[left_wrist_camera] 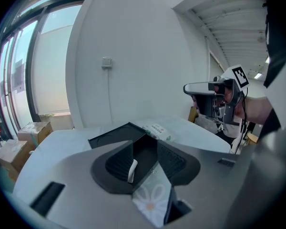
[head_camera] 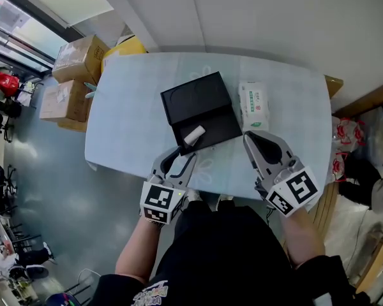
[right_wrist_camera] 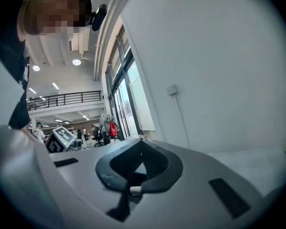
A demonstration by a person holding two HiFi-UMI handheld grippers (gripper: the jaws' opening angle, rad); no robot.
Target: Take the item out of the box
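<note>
An open black box lies in the middle of the table. A small white roll-shaped item rests on the box's near half, close to its front left corner. My left gripper is just short of the item with its jaws apart and nothing pressed between them. In the left gripper view the item shows beside the left pad, with the box beyond. My right gripper hovers at the box's right front corner, tips together and empty. In its own view the right gripper points up at the wall.
A white pack of wet wipes lies right of the box. Cardboard cartons and a yellow object stand on the floor beyond the table's far left corner. Bags and clutter sit to the right.
</note>
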